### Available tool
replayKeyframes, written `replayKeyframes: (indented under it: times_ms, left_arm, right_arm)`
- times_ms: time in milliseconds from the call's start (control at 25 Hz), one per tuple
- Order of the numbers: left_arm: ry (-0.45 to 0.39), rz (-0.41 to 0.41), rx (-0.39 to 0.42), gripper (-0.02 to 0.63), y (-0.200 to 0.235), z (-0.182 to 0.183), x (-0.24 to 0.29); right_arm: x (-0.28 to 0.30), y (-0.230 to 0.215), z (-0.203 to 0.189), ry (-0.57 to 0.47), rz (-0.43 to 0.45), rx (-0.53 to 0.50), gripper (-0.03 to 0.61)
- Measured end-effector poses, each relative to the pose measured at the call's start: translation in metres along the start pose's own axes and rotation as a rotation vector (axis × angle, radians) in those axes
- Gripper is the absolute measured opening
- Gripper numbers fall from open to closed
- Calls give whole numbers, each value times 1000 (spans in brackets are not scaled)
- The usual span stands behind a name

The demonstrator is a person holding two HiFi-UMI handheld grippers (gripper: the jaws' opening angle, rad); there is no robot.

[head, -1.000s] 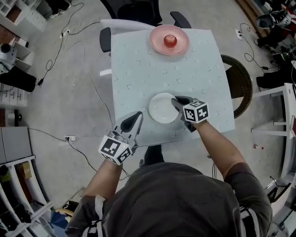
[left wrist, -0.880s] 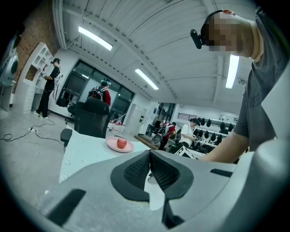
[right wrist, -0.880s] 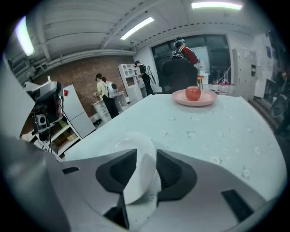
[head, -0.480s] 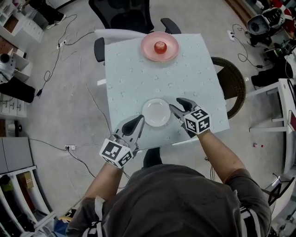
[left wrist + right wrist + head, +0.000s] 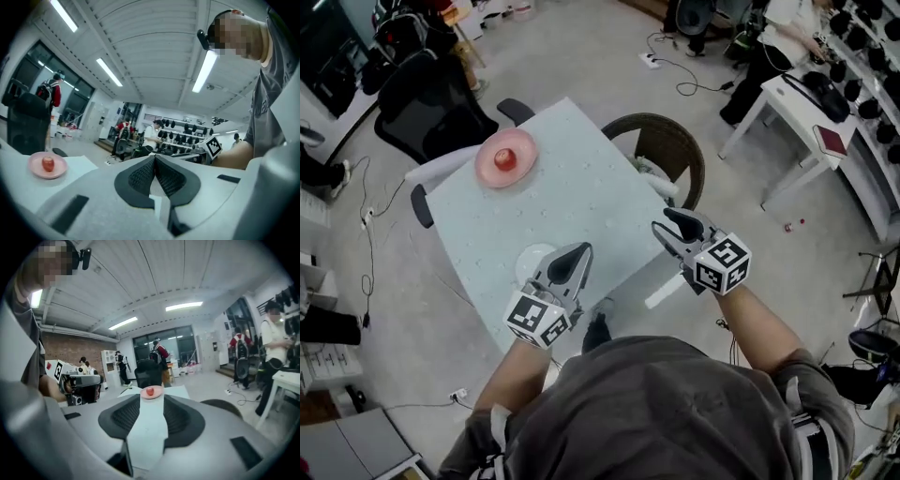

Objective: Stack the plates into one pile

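Observation:
A pink plate (image 5: pixel 504 157) with a red apple (image 5: pixel 503 159) on it sits at the far side of the pale blue table (image 5: pixel 581 192). A white plate (image 5: pixel 532 262) lies near the table's front edge. My left gripper (image 5: pixel 574 256) hovers just right of it, partly covering its rim, jaws shut and empty (image 5: pixel 153 159). My right gripper (image 5: pixel 674 228) hangs beyond the table's right corner, away from both plates. Its jaws stand open and are closing, with nothing between them (image 5: pixel 151 400). The pink plate (image 5: pixel 151 392) shows far ahead through that gap, and at the left of the left gripper view (image 5: pixel 47 166).
A round brown wicker chair (image 5: pixel 661 150) stands against the table's right side. A black office chair (image 5: pixel 431 103) stands behind the table. A white desk (image 5: pixel 825 122) is at the far right, cables lie on the floor, and people stand in the background.
The right gripper let go of the white plate's rim, opened, and swung up and away to the right. The left gripper rose too. The head view turned, so the table now looks slanted.

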State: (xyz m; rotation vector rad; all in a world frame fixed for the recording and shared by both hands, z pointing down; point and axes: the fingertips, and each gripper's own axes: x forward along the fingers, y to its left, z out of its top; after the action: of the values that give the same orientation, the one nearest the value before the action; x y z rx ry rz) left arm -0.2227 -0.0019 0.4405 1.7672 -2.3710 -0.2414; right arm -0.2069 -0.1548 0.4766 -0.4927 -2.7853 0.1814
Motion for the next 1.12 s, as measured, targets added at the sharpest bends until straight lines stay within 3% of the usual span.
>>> replayKeyframes:
  times_ms: [400,760,920,1120]
  left_arm:
    - [60,-498,48,6,-191,17,156]
    - [143,-908,101,6,-324,14,215]
    - [182,-1038,103,6,-358,7,218]
    - [198,-1093,87,6,-407,-4,215]
  right_arm:
    - [-260,-73,16,-131,-451,9,45]
    - [-428,-73,-20,-216,-884,129,8]
    - [-467,-52,-38,-230,-1023,165,-6]
    - [-513,-25,-73,-214,-1082,243,-8]
